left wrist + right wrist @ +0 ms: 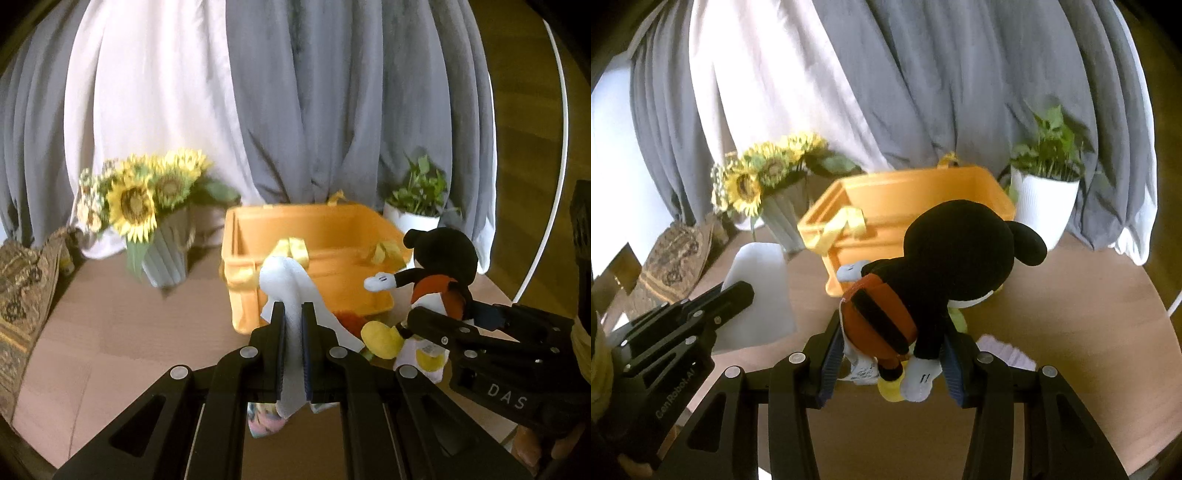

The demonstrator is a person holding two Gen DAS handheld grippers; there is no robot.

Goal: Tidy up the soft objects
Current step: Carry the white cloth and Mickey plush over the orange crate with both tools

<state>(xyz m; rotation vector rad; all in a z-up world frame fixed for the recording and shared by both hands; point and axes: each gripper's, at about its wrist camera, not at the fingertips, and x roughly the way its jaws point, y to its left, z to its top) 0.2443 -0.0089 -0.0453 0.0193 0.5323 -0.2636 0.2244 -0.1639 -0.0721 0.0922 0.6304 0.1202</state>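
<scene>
Mouse plush (945,266): clamped at its body by the right gripper (890,354), jaws part-open around it; head up and away from the camera, long axis running forward along the fingers.
White soft item (291,295): pinched flat in the left gripper (293,343), jaws nearly together; it stands upright and droops below the pads. What it is exactly I cannot tell.
Orange bin (317,229): open-topped, on the brown table (110,325), directly ahead of both grippers and lower than the held items.
Key relation: both loads hang just short of the bin's near wall; the left one looks nearer its rim.
Likely next: carry forward over the rim, then release.
Surroundings: sunflower vase (162,258), potted plant (1045,195), grey curtains (332,110).
</scene>
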